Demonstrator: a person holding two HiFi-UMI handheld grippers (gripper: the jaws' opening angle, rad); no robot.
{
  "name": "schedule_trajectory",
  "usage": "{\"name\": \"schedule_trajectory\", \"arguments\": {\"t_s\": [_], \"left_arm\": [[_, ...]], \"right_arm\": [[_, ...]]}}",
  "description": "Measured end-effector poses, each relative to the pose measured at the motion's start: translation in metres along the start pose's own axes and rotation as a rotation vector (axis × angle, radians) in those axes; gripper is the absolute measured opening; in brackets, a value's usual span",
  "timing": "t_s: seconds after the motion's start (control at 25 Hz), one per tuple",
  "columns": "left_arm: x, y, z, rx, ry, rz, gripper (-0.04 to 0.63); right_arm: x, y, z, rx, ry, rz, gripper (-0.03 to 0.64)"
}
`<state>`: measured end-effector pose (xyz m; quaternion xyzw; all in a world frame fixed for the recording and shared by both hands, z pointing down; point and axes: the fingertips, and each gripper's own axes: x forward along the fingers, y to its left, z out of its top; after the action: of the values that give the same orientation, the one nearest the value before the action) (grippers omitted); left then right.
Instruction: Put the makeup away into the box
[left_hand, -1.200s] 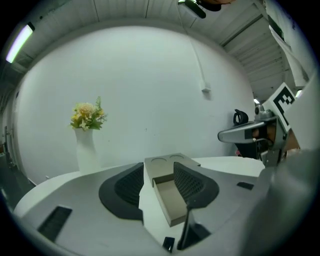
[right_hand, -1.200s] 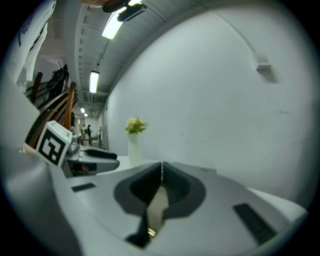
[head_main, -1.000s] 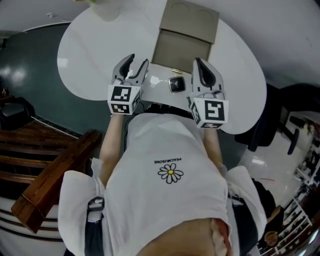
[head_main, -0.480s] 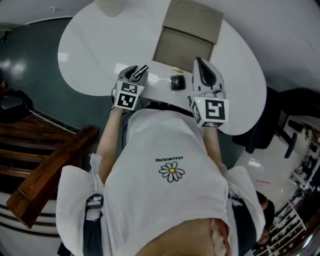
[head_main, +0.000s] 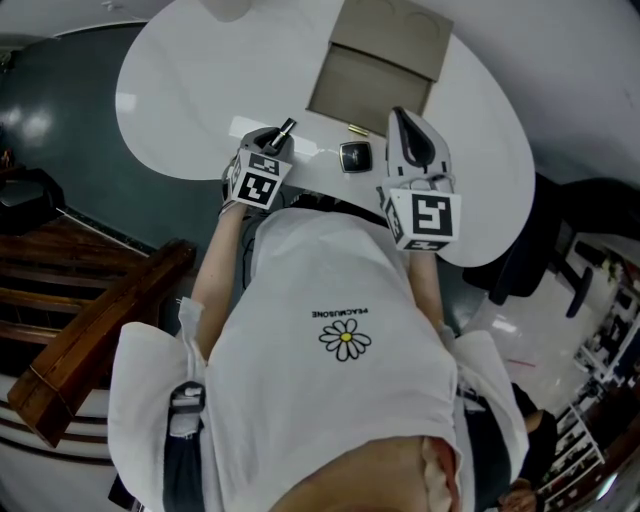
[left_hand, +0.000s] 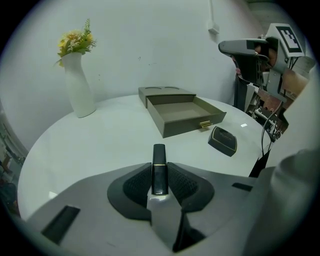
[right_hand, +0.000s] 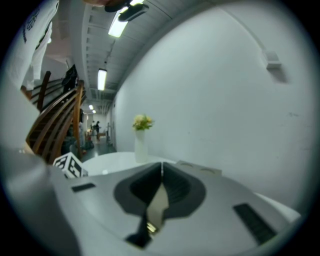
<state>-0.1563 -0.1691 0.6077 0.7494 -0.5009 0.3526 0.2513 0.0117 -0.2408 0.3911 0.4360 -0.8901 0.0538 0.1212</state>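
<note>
A black lipstick tube (left_hand: 159, 170) with a thin gold band stands between the jaws of my left gripper (left_hand: 159, 176). The jaws are closing and both pads press on its sides. In the head view the left gripper (head_main: 272, 142) is low over the white table (head_main: 190, 90), with the lipstick (head_main: 285, 127) sticking out of its tip. The grey box (left_hand: 182, 112) lies ahead with its drawer open, also seen from above (head_main: 370, 85). A black compact (left_hand: 223, 140) rests near the drawer front (head_main: 353, 156). My right gripper (head_main: 405, 125) hovers shut and empty (right_hand: 161, 167).
A white vase (left_hand: 80, 85) with yellow flowers stands at the table's far left, also visible in the right gripper view (right_hand: 141, 145). The table edge is close to the person's body. A wooden stair rail (head_main: 90, 350) runs along the left.
My left gripper has dropped toward the table and tipped downward, and its jaws have narrowed onto the lipstick. The right gripper has stayed where it was.
</note>
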Motion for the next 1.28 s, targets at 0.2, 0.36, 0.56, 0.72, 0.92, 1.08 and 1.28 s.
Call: {"name": "schedule_trajectory", "arguments": {"t_s": [0.2, 0.36, 0.56, 0.72, 0.92, 1.08, 1.28], "left_arm": [[-0.001, -0.006, 0.001, -0.001, 0.003, -0.015, 0.109], [-0.007, -0.013, 0.013, -0.014, -0.047, -0.023, 0.109], [-0.026, -0.01, 0.055, -0.057, -0.185, -0.01, 0.107], [-0.055, 0.001, 0.11, -0.102, -0.334, 0.02, 0.107], [-0.103, 0.011, 0.173, -0.156, -0.523, 0.084, 0.106], [-0.132, 0.007, 0.199, -0.186, -0.663, 0.092, 0.107], [-0.14, 0.002, 0.207, -0.188, -0.702, 0.092, 0.107]], "right_arm": [[-0.001, 0.0, -0.003, 0.002, 0.005, 0.006, 0.031], [-0.002, -0.002, -0.005, 0.008, 0.009, 0.002, 0.031], [-0.006, -0.005, -0.008, 0.008, 0.011, -0.009, 0.031], [-0.007, -0.005, -0.007, 0.011, 0.006, -0.009, 0.031], [-0.008, -0.003, -0.005, 0.011, -0.004, -0.005, 0.031], [-0.011, -0.004, -0.003, 0.014, -0.014, -0.011, 0.031], [-0.01, -0.004, 0.0, 0.021, -0.025, -0.014, 0.031]]}}
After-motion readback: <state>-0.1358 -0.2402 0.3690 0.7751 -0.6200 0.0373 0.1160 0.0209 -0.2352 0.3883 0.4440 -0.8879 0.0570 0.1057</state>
